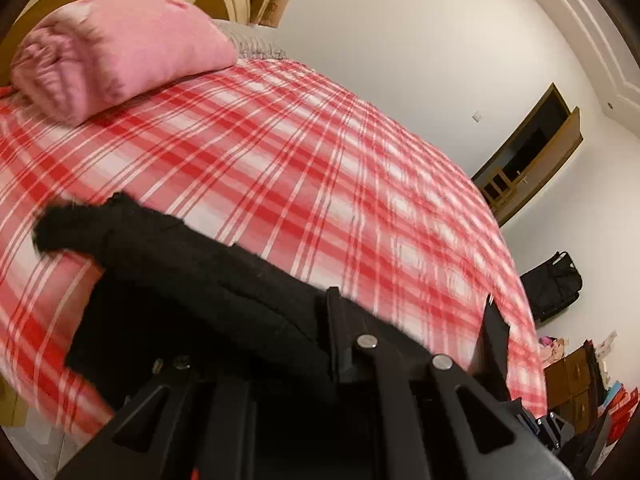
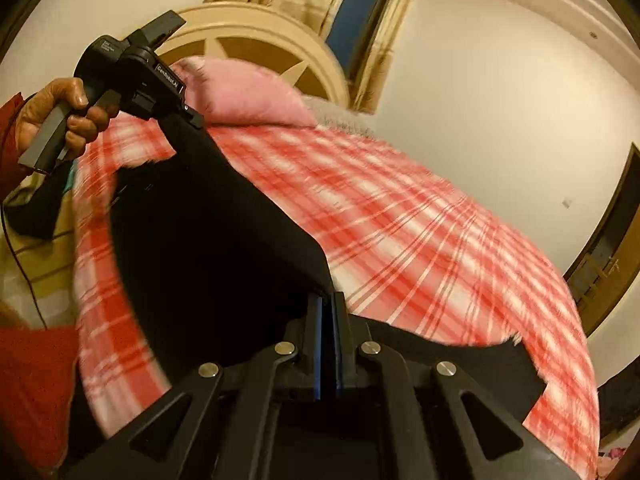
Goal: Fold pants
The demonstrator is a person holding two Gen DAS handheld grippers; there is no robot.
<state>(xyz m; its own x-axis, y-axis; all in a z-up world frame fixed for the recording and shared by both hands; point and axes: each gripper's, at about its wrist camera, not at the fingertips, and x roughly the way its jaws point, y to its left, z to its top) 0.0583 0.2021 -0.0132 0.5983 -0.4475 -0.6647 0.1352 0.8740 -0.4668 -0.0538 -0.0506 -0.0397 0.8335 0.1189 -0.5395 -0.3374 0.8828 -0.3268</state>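
Bed (image 1: 300, 152), red plaid cover, pink pillow (image 1: 116, 52) | black pants (image 2: 208, 232) lifted over bed | left gripper (image 2: 188, 120) jaws pinching pants | right gripper (image 2: 328, 308) jaws clamped on pants edge

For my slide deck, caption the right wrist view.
Right tool shut on black pants, lifted over a red plaid bedspread, pink pillow behind.

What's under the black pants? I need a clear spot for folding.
Under the pants only the red plaid bedspread shows around them. Whatever lies directly beneath the cloth is covered.
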